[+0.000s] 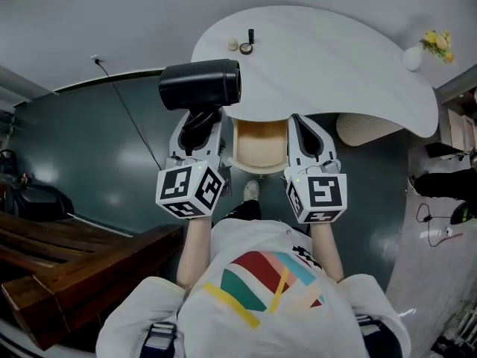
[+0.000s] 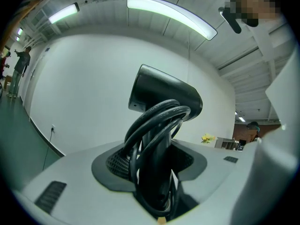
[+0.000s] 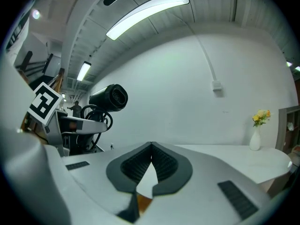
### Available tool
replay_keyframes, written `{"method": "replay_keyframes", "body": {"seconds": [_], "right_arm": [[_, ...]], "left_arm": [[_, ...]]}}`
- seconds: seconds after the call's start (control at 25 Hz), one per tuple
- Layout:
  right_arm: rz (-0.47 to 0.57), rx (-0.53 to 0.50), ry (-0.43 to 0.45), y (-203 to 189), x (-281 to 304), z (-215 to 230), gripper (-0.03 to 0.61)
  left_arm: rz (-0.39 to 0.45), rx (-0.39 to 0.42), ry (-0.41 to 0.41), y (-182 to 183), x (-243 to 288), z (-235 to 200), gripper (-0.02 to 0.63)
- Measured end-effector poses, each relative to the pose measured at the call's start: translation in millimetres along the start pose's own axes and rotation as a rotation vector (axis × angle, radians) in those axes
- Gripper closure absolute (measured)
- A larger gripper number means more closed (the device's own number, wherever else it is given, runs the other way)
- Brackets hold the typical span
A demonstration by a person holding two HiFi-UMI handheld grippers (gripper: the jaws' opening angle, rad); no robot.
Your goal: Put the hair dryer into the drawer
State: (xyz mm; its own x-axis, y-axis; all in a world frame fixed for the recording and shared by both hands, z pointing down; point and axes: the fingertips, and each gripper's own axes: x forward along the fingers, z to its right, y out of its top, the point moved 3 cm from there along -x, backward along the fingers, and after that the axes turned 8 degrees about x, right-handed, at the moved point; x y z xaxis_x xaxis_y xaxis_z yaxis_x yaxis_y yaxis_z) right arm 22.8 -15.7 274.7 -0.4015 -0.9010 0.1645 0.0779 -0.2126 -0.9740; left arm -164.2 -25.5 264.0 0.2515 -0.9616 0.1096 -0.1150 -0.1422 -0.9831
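Left gripper (image 2: pixel 155 159): fingers clamped on handle of black hair dryer (image 1: pixel 201 84). Cord (image 2: pixel 154 121) looped round handle, barrel lying crosswise above fingers. Right gripper (image 3: pixel 151 145) alongside: fingers together at tips, nothing between. Hair dryer held in air at near edge of white desk (image 1: pixel 335 58). Small items (image 1: pixel 240 45) and vase (image 1: pixel 412 58) with yellow flowers at desk's far side.

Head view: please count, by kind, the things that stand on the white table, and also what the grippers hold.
hair dryer: 1, clamped in the left gripper, not on the table
vase with yellow flowers: 1
small items near the far edge, too small to name: 3
right gripper: holds 0
Total: 5
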Motion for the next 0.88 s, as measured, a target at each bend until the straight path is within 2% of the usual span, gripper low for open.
{"method": "replay_keyframes", "body": {"seconds": [0.2,0.48,0.88], "right_arm": [[0.003,-0.013,-0.020,12,43,2,0.568],[0.005,-0.022,-0.023,20,63,8,0.566],[-0.005,-0.003,0.062,25,75,32,0.568]], "left_arm": [[0.004,0.005,-0.025,9,42,-20,0.387],[-0.018,-0.016,-0.028,7,64,-23,0.387],[-0.035,-0.028,0.045,-3,66,2,0.387]]}}
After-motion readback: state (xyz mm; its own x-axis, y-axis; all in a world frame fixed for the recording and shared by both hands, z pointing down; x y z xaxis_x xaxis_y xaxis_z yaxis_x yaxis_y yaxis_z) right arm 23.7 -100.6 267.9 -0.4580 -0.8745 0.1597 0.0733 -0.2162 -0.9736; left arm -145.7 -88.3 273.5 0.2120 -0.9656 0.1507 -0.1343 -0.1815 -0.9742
